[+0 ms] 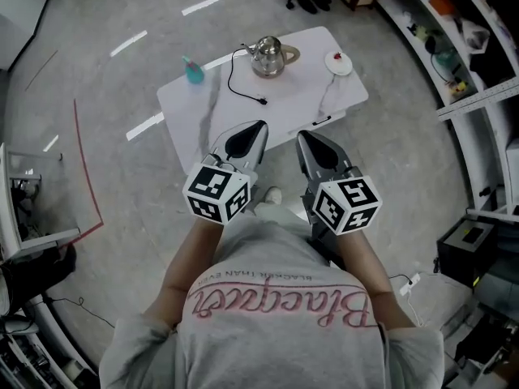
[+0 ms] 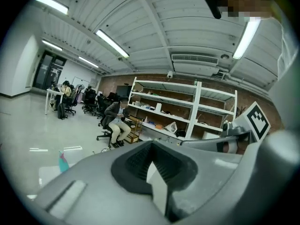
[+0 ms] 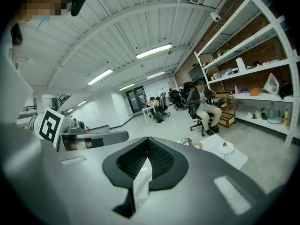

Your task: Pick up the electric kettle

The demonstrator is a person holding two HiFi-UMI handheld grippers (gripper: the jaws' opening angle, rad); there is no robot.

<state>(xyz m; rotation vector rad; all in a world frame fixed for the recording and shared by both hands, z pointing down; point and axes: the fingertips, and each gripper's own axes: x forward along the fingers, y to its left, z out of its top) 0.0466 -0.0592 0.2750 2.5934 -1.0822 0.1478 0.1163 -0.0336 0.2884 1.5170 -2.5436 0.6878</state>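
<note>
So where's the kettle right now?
In the head view the kettle sits near the far edge of the table, between a teal bottle on its left and a white plate on its right.

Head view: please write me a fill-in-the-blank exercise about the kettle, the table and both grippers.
The electric kettle stands on the white ____.
In the head view, the teal bottle stands to the kettle's ____.
The left gripper and the right gripper are both ____, and neither touches the kettle.
Missing words: table; left; shut.
</note>
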